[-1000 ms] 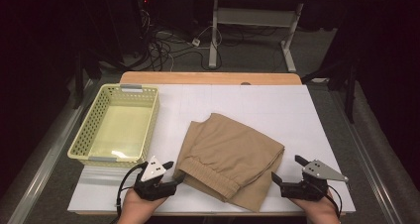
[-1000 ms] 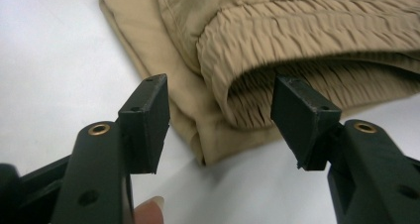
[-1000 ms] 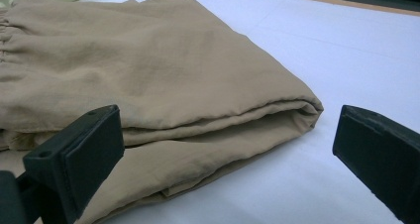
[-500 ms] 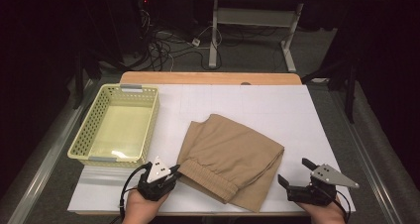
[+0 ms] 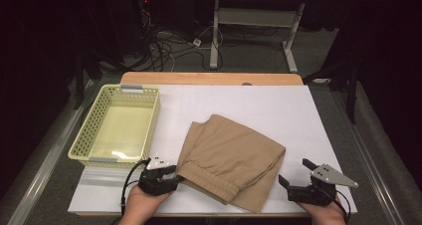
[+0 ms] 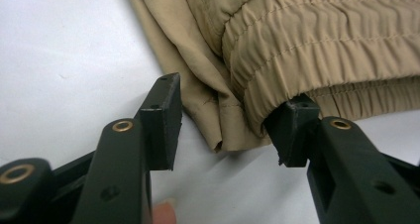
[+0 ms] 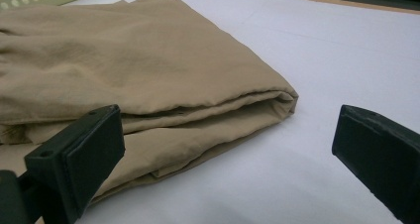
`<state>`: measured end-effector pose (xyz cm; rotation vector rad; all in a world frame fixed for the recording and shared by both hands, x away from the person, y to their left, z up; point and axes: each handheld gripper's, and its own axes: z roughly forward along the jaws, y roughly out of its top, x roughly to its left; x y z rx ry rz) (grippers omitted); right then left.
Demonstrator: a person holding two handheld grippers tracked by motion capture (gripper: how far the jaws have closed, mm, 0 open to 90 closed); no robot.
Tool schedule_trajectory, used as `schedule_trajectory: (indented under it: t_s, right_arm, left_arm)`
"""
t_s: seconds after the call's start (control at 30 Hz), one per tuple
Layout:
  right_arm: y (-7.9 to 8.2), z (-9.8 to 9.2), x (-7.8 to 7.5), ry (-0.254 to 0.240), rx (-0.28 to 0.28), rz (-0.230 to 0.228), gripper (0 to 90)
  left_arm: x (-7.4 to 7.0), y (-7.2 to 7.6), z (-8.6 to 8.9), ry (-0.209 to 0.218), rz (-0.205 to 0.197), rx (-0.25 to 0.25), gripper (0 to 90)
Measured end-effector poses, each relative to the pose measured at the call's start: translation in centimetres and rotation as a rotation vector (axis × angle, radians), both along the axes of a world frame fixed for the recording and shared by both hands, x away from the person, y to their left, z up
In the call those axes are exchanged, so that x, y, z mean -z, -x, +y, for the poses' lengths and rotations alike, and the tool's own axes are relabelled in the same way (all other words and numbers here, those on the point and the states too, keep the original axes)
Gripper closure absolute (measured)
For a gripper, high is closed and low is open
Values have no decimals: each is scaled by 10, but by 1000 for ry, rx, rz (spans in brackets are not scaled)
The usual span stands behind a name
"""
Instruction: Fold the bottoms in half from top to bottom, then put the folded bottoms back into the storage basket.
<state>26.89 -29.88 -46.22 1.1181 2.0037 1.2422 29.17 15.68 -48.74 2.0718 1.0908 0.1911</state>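
Folded tan shorts (image 5: 231, 160) lie on the white table top (image 5: 278, 110), elastic waistband (image 6: 317, 40) toward me. My left gripper (image 5: 171, 174) is at the waistband's near left corner. It is open: in the left gripper view the cloth corner sits between the jaws of the left gripper (image 6: 228, 130), one jaw tucked under the waistband, the other clear of the fabric. My right gripper (image 5: 294, 171) stands wide open just right of the shorts' folded edge (image 7: 277, 97). In the right gripper view the right gripper (image 7: 228, 144) has bare table between its jaws.
A pale yellow plastic basket (image 5: 84, 135) with nothing in it stands at the left of the table. A wooden strip (image 5: 209, 78) borders the far edge. Cables and table legs lie on the dark floor beyond.
My right gripper has drawn back to the right, off the shorts' edge, and stands wide open. My left gripper has edged right onto the waistband corner.
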Motion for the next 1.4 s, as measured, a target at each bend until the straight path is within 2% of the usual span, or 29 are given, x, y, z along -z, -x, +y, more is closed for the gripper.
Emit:
schedule_trajectory:
  t_s: [0.2, 0.47, 0.57, 0.63, 0.8, 0.87, 0.97, 1.07, 1.17, 1.3, 1.4]
  right_arm:
    - [1, 0, 3, -5, 4, 13, 6]
    - [-2, 1, 3, -21, 21, 14, 6]
    - [-2, 2, 3, -15, 23, 14, 6]
    - [-1, 3, 4, -10, 15, 17, 8]
    - [1, 3, 3, -5, 9, 9, 8]
    - [1, 3, 2, -12, 9, 6, 8]
    - [1, 3, 0, -19, 8, -1, 8]
    - [-1, 5, 0, -20, 13, 1, 21]
    - [-3, 10, -4, -40, 35, 1, 81]
    - [-12, 22, -8, -52, 36, 17, 143]
    - [-21, 29, -7, -25, 39, 35, 162]
  left_arm:
    - [1, -2, 0, 45, 29, 35, 659]
    - [1, 2, -1, 38, -7, 62, 783]
    - [0, 2, -1, 32, -23, 82, 792]
    - [-1, 2, 0, 39, -18, 82, 793]
    - [-4, 5, 0, 21, -45, 90, 801]
    - [-6, 8, 2, 4, -66, 110, 801]
    - [-6, 11, 10, -2, -63, 98, 801]
    - [-4, 12, 14, -30, -73, 89, 801]
    - [0, 12, 13, -41, -92, 93, 799]
    - [1, 9, 15, -14, -72, 95, 797]
    - [1, 8, 15, -10, -69, 97, 796]
